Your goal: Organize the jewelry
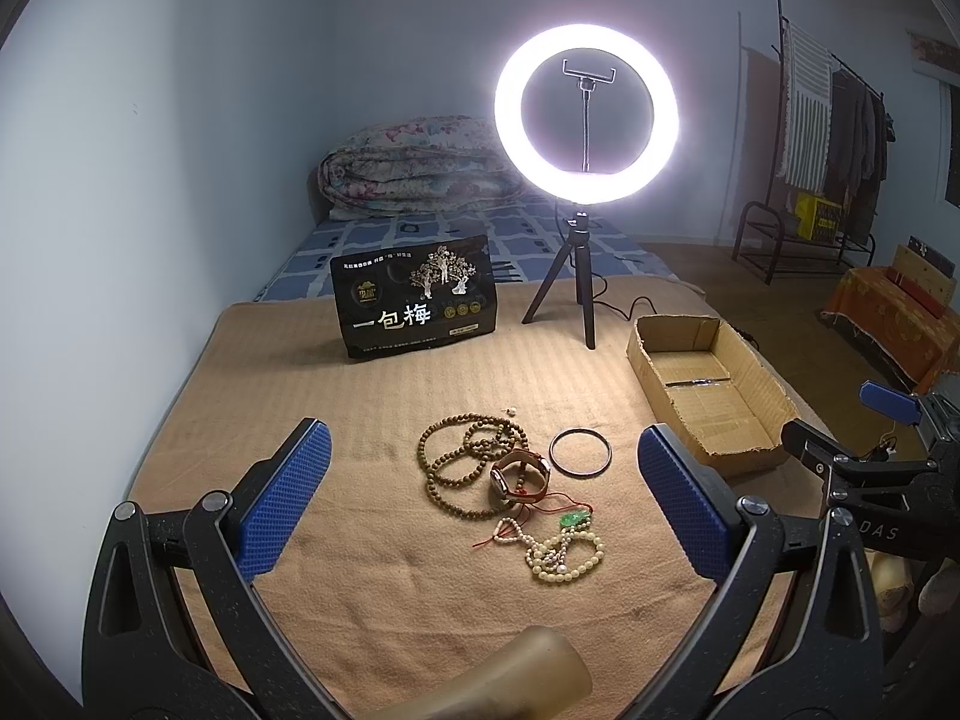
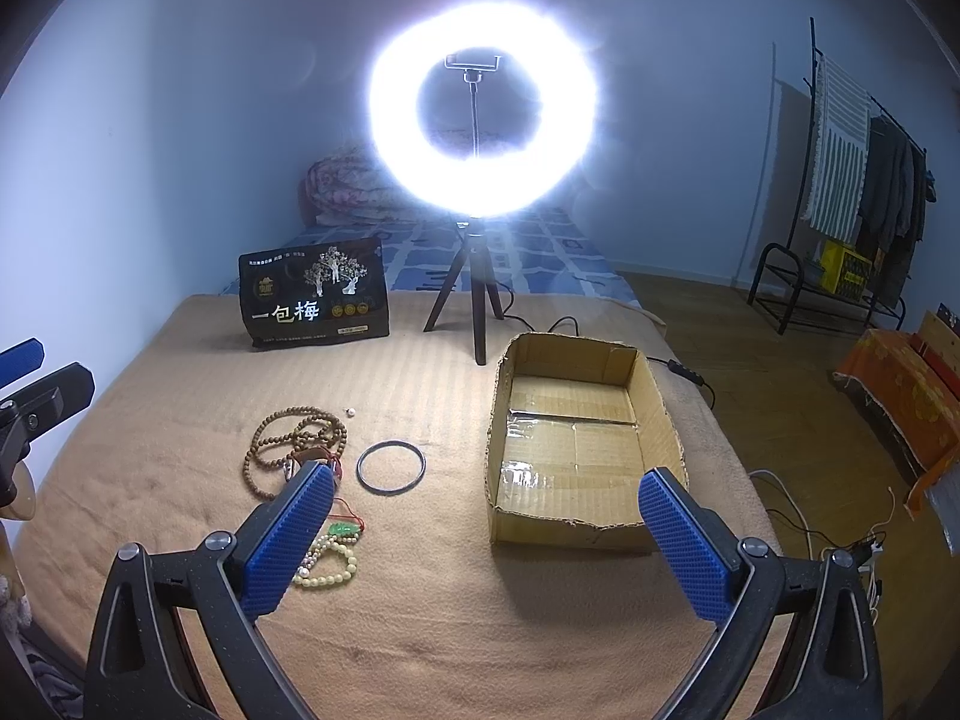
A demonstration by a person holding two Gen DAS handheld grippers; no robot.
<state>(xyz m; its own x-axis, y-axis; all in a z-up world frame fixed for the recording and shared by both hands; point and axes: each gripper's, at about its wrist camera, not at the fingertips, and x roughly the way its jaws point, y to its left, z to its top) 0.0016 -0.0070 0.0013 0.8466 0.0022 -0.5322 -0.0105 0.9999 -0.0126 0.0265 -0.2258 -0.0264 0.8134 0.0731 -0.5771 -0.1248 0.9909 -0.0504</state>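
Note:
Jewelry lies in a pile on a tan blanket: a brown bead necklace, a watch with a pale strap, a dark metal bangle, a cream bead bracelet with a green pendant on red cord. My left gripper is open and empty, just above and before the pile. My right gripper is open and empty, between the pile and an open cardboard box. The bangle and brown beads also show in the right wrist view; the left finger hides the watch.
A lit ring light on a tripod stands at the back, its cable trailing right. A black snack bag stands upright at back left. A folded quilt lies on the bed behind. A clothes rack stands at far right.

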